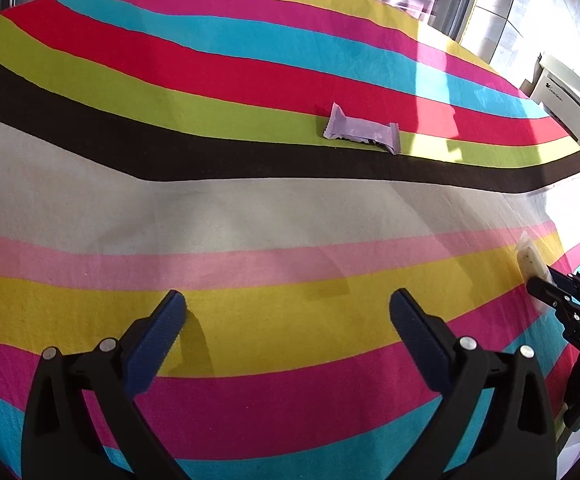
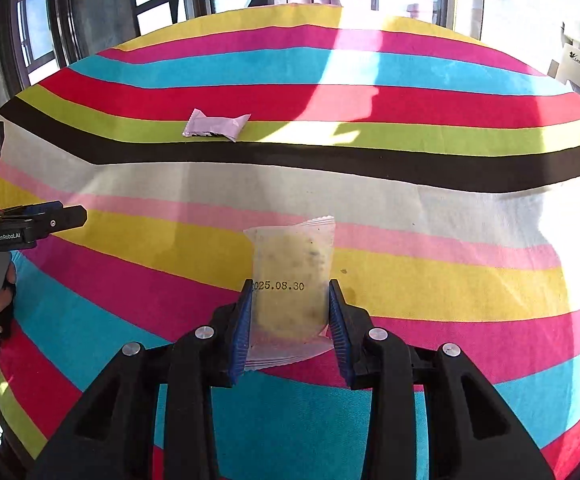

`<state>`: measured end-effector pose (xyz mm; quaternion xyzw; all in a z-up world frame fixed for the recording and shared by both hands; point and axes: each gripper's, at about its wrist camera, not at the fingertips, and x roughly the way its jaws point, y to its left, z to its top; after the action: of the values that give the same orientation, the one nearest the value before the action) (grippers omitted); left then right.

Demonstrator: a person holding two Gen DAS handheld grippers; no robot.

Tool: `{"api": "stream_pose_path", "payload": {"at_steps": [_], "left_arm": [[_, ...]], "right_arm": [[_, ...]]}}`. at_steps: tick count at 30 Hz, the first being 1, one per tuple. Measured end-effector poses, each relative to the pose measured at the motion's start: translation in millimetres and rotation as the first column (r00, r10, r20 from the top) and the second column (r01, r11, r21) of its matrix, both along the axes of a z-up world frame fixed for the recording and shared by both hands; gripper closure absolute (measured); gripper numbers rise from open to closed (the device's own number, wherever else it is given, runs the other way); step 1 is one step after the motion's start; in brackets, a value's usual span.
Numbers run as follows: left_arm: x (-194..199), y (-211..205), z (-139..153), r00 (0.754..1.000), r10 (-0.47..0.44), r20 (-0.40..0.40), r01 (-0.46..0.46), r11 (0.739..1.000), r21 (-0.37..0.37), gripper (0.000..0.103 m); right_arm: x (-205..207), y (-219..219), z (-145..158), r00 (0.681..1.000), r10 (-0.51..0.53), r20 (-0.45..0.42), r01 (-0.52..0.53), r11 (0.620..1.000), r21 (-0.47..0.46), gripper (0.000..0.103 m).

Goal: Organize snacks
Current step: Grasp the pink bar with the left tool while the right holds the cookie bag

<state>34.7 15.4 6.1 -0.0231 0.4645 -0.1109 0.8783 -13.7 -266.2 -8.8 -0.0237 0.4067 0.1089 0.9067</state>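
1. low in the right wrist view, the right gripper (image 2: pixel 290 312) is clamped on a clear snack packet (image 2: pixel 292 276); both blue pads press its side edges near the bottom half, and the packet stands up between them at centre frame, above the striped cloth (image 2: pixel 450 280).
2. the packet looks light and thin-walled, a pale yellow cake or biscuit inside with a printed date across it. i judge the film slippery and the filling crushable, so a gentle squeeze across the filled body, as here, seems safer than pinching the crimped end seals.
3. low in the left wrist view, the left gripper (image 1: pixel 287 312) hangs with its jaws wide apart and nothing between them, over the yellow stripe.
4. at the right edge of that view the clear packet shows again, in the tips of the other gripper.
5. further up, in the upper middle of the left wrist view, a lilac snack bar (image 1: pixel 362 133) lies flat on the green stripe, well apart from both grippers. it looks light, in a soft wrapper with pinched ends; taking it across its long middle seems best.
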Motion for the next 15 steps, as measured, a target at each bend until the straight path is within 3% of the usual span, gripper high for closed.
{"api": "stream_pose_path", "payload": {"at_steps": [2, 3, 5, 8, 10, 12, 15], "left_arm": [[17, -23, 2, 0.986, -0.158, -0.043, 0.161, 0.983, 0.087, 0.002], [25, -38, 4, 0.969, -0.244, -0.041, 0.248, 0.953, 0.174, 0.002], [39, -62, 15, 0.923, -0.382, 0.034, 0.35, 0.874, 0.337, 0.002], [76, -88, 24, 0.832, -0.554, 0.039, 0.496, 0.773, 0.396, 0.002], [109, -102, 16, 0.8, -0.599, -0.039, 0.558, 0.718, 0.415, 0.002], [140, -109, 8, 0.777, -0.619, -0.115, 0.609, 0.694, 0.385, 0.002], [172, -110, 0, 0.768, -0.618, -0.169, 0.636, 0.706, 0.31, 0.006]], "right_arm": [[2, 3, -3, 1.0, 0.009, -0.009, -0.009, 1.0, -0.006, 0.068], [1, 5, -4, 1.0, 0.015, -0.012, -0.015, 1.0, -0.016, 0.068], [1, 12, -5, 1.0, 0.02, -0.013, -0.021, 0.998, -0.053, 0.068], [1, 14, -6, 1.0, 0.019, -0.009, -0.02, 0.998, -0.063, 0.067], [1, 14, -6, 1.0, 0.019, -0.012, -0.02, 0.998, -0.056, 0.067], [1, 14, -6, 1.0, 0.02, -0.013, -0.02, 0.998, -0.054, 0.067], [1, 13, -7, 1.0, 0.02, -0.016, -0.02, 0.999, -0.046, 0.067]]}}
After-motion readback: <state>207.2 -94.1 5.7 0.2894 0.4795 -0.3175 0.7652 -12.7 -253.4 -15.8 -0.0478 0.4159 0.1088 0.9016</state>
